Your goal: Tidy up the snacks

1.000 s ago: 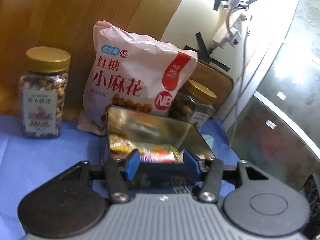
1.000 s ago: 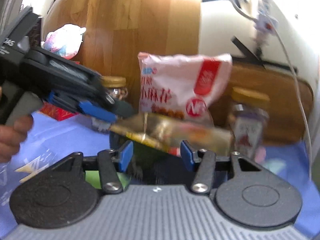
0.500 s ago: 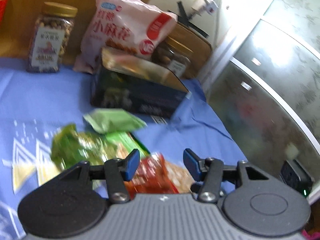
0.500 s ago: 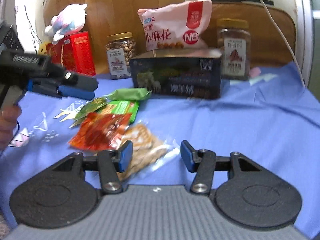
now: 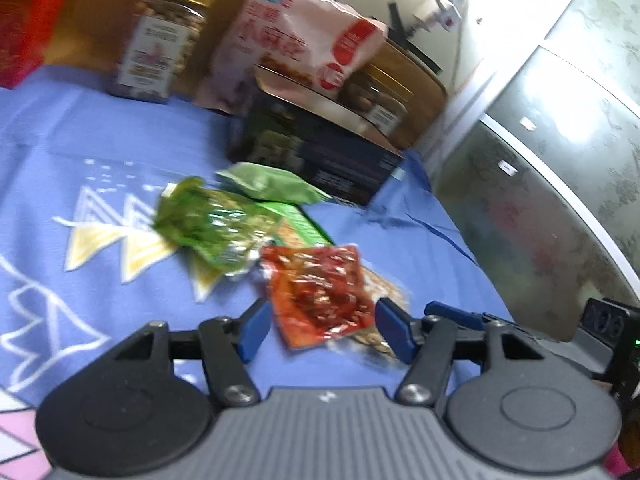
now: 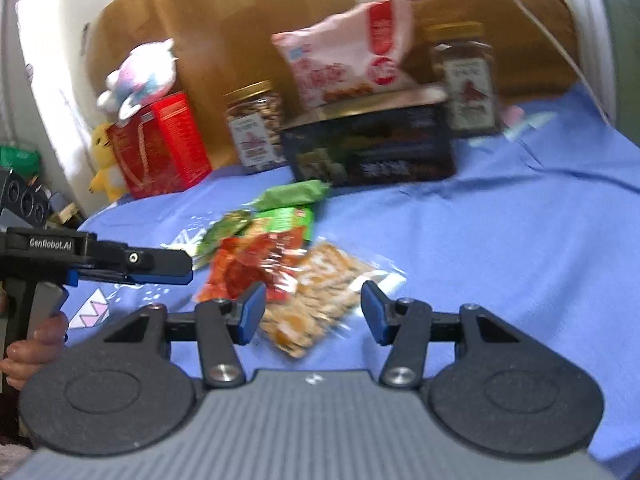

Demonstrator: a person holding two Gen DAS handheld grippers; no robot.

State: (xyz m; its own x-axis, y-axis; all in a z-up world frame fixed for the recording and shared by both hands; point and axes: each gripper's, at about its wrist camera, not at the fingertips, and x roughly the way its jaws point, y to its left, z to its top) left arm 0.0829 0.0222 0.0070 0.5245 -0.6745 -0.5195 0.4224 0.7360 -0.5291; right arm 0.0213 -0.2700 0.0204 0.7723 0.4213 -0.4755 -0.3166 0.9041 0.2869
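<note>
Left wrist view: left claw [image 5: 318, 330], jaws opening and empty, hovers nearest the crinkly red foil snack packet [image 5: 320, 294], just ahead.

The left tool [image 5: 318, 330] is angled downward with its blue pads apart and its jaws opening; nothing is pressed between them. It is held at its grip by a hand [image 6: 34, 346], seen from the right wrist view. The right tool [image 6: 313, 312] is likewise tilted downward, its jaws parted and empty.
</note>
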